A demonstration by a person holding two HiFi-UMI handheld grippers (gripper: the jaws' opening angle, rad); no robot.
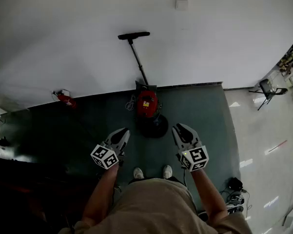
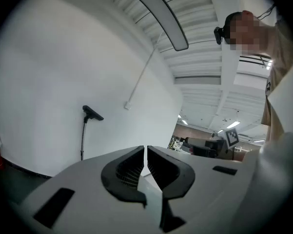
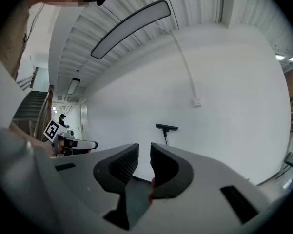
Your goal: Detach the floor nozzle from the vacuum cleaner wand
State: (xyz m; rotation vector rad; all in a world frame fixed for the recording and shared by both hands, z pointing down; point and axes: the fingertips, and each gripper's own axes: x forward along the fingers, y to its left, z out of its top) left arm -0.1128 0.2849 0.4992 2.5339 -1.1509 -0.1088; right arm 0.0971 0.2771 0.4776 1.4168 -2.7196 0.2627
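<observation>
A plain white wall [image 1: 63, 43] fills the far side, with a dark green floor mat [image 1: 205, 111] laid along its foot. On the mat, close to the wall, sits a red canister vacuum cleaner [image 1: 147, 104]. Its thin dark metal wand [image 1: 138, 60] rises from the vacuum cleaner against the wall. The left gripper [image 1: 121, 133] and the right gripper [image 1: 181, 129] are held level in front of the person, well apart from the vacuum. The left fingers are pressed together with nothing between them. The right fingers stand a narrow gap apart, also empty. The black bar-shaped floor nozzle [image 1: 133, 35] sits attached at the wand's upper end.
</observation>
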